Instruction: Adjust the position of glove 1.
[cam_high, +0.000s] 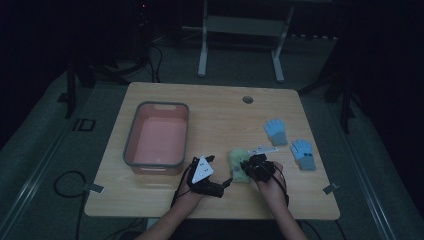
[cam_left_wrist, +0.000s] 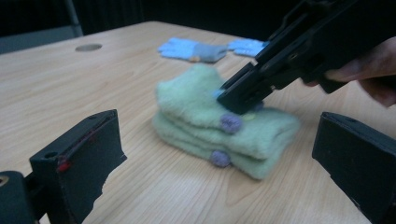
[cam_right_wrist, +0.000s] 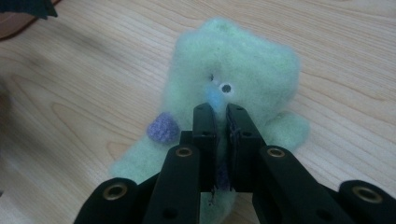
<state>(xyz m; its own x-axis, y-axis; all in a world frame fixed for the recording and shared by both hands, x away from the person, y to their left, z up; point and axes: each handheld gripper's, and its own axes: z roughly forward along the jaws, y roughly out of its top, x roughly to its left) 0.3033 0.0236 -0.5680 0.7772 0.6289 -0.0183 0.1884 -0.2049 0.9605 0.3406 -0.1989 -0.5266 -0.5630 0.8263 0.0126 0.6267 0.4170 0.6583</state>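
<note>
Nearest the person's edge of the wooden table (cam_high: 150, 200), the left gripper (cam_high: 216, 177) sits low with its jaws spread wide, nothing between them, facing the stack of fuzzy green gloves (cam_left_wrist: 219, 119) from the side. Just beside it, the right gripper (cam_right_wrist: 220, 116) has its jaws pressed nearly together, tips down on the top green glove, a small blue nub at the tips and a sliver of fabric showing in the narrow gap. The green gloves (cam_high: 239, 164) lie stacked flat at the table's near middle, purple pompoms (cam_left_wrist: 230, 122) dotting their edge. Left of them stands a grey-rimmed pink tub (cam_high: 131, 140), empty. Farther right, well apart from the green stack, two light blue gloves (cam_high: 276, 131) with grey cuffs lie flat. At the far edge there's a round cable hole (cam_high: 247, 99).
</note>
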